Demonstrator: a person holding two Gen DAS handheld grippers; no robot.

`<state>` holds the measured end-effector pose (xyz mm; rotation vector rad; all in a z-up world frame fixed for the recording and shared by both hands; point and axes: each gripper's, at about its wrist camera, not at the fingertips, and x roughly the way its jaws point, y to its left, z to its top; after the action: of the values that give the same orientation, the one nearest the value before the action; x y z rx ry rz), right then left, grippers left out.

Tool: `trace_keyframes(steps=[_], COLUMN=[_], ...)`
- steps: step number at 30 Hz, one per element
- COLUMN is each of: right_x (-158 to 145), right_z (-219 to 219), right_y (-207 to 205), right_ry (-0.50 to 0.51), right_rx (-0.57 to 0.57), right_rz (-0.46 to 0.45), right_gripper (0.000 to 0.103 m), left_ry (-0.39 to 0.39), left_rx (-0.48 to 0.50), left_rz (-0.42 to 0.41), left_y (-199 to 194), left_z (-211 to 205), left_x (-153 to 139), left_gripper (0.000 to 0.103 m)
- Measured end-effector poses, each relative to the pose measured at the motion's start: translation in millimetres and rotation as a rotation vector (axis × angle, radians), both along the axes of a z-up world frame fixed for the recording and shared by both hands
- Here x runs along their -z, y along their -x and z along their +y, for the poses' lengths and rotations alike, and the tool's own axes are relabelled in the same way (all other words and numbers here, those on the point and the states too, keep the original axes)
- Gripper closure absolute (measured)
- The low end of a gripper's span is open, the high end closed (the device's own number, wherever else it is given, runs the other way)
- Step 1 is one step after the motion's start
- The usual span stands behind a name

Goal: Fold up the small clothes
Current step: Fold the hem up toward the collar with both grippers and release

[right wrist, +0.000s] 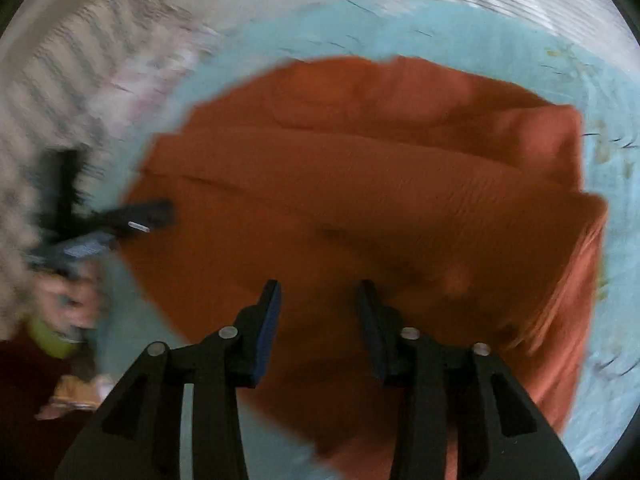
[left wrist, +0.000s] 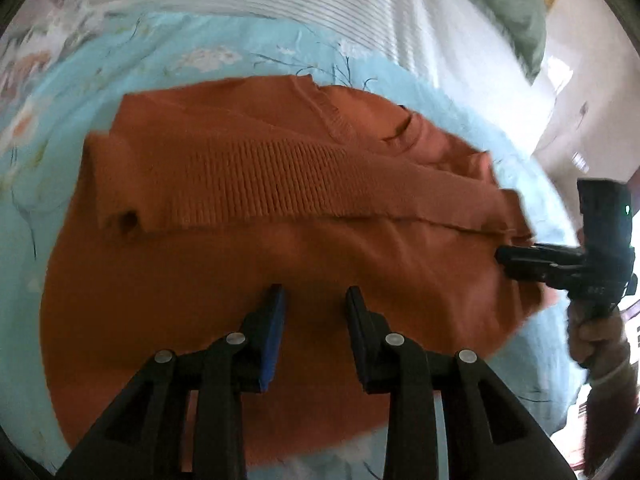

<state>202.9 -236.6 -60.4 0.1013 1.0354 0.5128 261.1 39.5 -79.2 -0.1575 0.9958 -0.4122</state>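
With the fingers of the left gripper (left wrist: 314, 292) and right gripper (right wrist: 320, 286) spread and empty above the orange sweater (left wrist: 280, 208), the folded sleeve (left wrist: 256, 184) could be snagged and dragged out of place if a jaw catches the knit.

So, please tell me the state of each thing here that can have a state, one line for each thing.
orange sweater: lying flat on the bedsheet, partly folded, one ribbed sleeve laid across the body
left gripper: open, over the sweater, nothing between its fingers
right gripper: open, over the sweater, nothing between its fingers
light blue bedsheet: spread out under the sweater
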Motion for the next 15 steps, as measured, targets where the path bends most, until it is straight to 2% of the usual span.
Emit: trace_keyframes(steps=[2,3,7,8,10,11,13,15], right_x=[-0.6,-4.3,-15.5,-17.3,-19.7,-19.2,-24.8,-29.1], right_z=[-14.1,-27.2,-71.9,-80.7,-103.5,-112.9,-119.7,-120.3], right_y=[-14.3,-23.4,-45.7,-47.0,-46.5,-43.8,-33.6,-16.0], right_ry=[-0.005,-0.007,-0.052,-0.064,-0.115,-0.135,-0.160,-0.188], right_rx=[0.054,0.123,0.359,0.396,0.500,0.537,0.575,0.579], right_rz=[-0.016,-0.038,-0.110,-0.120,-0.139,-0.139,-0.145,-0.162], right_gripper=[0.071,0.071,0.069,0.069,0.069,0.068,0.067,0.060], left_ry=[-0.009,-0.010,-0.001,-0.020,-0.075,-0.091,-0.090,-0.048], left_rx=[-0.015,-0.030,-0.123,-0.159,-0.235,-0.271,-0.337,-0.379], left_rz=[0.005,0.007,-0.022,-0.042,-0.081,-0.102,-0.105,-0.099], left_y=[-18.1,-28.1,-74.3,-84.9,-98.3,-102.6,-106.0,-98.8], left_z=[5.8,12.5,38.1,42.1,51.7,58.1,72.8,85.1], left_x=[-0.1,-0.5,-13.3,-18.8,-27.9,-31.8,-36.8,-39.2], left_gripper=[0.080,0.086,0.085,0.084,0.070,0.070,0.064,0.056])
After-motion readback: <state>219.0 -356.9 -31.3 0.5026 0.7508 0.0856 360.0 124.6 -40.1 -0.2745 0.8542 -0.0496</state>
